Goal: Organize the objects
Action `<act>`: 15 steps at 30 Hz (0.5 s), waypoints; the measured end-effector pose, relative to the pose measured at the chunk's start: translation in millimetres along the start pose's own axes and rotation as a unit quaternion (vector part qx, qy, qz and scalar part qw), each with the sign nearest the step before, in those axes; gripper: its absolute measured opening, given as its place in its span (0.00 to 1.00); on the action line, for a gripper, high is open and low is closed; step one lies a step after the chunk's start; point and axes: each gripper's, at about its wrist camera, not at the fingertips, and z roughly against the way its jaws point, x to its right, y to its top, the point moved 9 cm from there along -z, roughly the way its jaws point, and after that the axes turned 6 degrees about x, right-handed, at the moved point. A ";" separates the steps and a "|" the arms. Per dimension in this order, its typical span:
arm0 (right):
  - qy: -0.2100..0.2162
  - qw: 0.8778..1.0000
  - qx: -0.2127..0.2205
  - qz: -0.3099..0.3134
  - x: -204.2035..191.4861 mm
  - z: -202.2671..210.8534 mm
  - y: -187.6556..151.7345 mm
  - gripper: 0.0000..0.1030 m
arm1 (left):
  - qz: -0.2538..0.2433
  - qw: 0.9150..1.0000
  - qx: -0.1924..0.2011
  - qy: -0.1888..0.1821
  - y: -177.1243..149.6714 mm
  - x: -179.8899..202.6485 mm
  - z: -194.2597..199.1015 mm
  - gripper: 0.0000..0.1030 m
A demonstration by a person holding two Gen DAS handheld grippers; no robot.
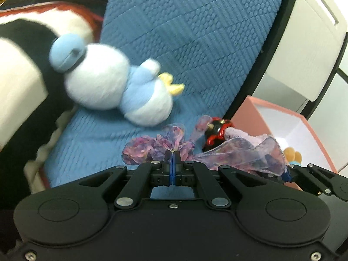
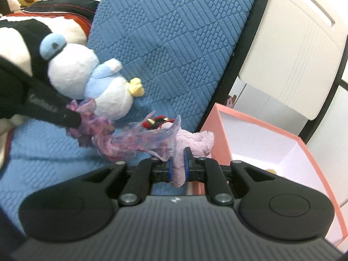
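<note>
A sheer purple-pink scarf [image 1: 161,145] lies stretched across the blue quilted mattress [image 1: 184,43]. My left gripper [image 1: 173,154] is shut on one end of it. In the right wrist view the scarf [image 2: 139,141] runs from the left gripper's finger [image 2: 63,115] toward my right gripper [image 2: 180,152], which is shut on a pale pink fluffy cloth [image 2: 191,139] together with the scarf's other end. A small black and red figure [image 1: 214,130] lies against the scarf and also shows in the right wrist view [image 2: 155,122]. A white and blue duck plush [image 1: 113,82] lies behind.
An open pink box [image 2: 261,126] with a white inside stands at the right of the mattress; it holds an orange plush toy [image 1: 293,155]. A black, white and red blanket [image 1: 28,43] is piled at the left. A white cabinet [image 2: 293,54] is at the back right.
</note>
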 end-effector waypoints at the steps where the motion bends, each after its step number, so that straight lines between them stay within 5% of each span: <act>1: 0.006 1.000 -0.004 -0.005 -2.1 2.8 -2.9 0.13 | 0.004 1.000 -0.005 0.003 -5.0 -3.1 3.2 0.00; 10: 0.067 0.992 -0.079 -0.075 -20.8 2.6 -41.1 0.05 | 0.020 0.998 -0.049 0.044 -35.2 -30.3 7.8 0.05; 15: 0.082 0.990 -0.081 -0.080 -26.5 1.7 -45.6 0.05 | 0.032 0.997 -0.062 0.046 -37.4 -36.0 3.1 0.12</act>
